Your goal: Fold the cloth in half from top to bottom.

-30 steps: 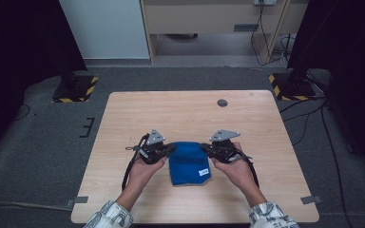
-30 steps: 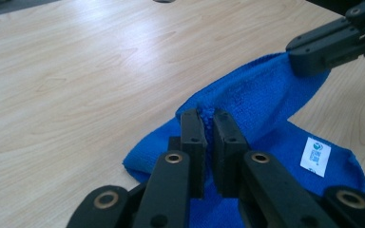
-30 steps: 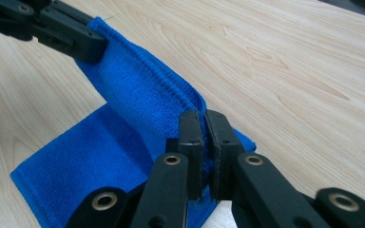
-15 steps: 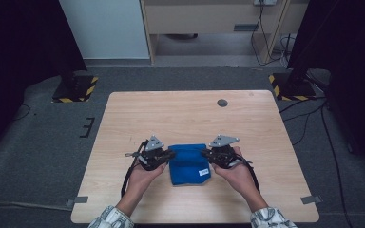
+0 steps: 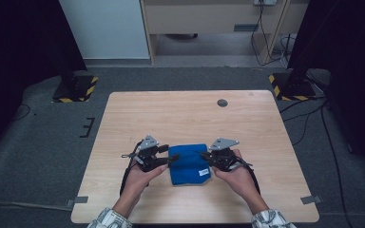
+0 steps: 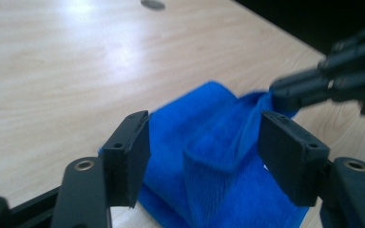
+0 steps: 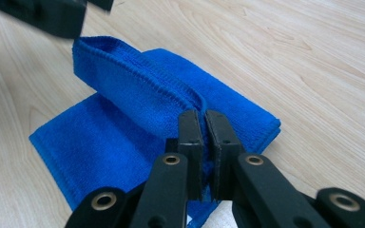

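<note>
A folded blue cloth (image 5: 189, 164) lies on the wooden table (image 5: 171, 114) near its front edge. My left gripper (image 5: 173, 156) is at the cloth's left side. Its jaws have just been opening and stand wide apart in the left gripper view, where the left gripper (image 6: 206, 137) straddles a raised fold of the cloth (image 6: 209, 190) without pressing it. My right gripper (image 5: 204, 156) is at the cloth's right side. In the right gripper view the right gripper (image 7: 203, 123) is shut on the lifted hem of the cloth (image 7: 114, 137).
A small dark round grommet (image 5: 222, 102) sits in the table's far right part. A white label (image 5: 203, 172) shows at the cloth's lower right corner. Grey carpet surrounds the table, with cabinets and dark stands beyond the far edge.
The left jaws have opened and let go of the cloth's left side. The right gripper keeps its hold. Both hands have hardly shifted.
</note>
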Tool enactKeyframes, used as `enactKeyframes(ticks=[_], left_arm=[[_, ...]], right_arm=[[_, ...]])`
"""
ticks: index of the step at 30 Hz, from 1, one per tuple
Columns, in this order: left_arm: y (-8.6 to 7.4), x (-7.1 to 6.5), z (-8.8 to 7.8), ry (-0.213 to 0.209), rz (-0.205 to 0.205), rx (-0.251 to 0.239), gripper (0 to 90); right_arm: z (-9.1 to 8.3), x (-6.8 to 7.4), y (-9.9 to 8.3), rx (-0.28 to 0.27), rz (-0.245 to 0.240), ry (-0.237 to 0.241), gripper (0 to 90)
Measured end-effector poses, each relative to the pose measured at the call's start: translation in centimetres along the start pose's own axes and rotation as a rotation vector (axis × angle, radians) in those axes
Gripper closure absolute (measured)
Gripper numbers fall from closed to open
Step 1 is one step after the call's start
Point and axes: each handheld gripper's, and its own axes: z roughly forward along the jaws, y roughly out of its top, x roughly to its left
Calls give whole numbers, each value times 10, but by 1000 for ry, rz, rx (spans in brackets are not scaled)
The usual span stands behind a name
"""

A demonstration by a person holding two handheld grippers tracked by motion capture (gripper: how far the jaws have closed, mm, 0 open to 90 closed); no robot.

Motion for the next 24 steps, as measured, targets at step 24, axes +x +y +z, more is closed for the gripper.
enactKeyframes(ticks=[24], left_arm=[[-19,18,13,194,25,91,315]], right_arm=[[-6,14,-11,26,-40,24,815]])
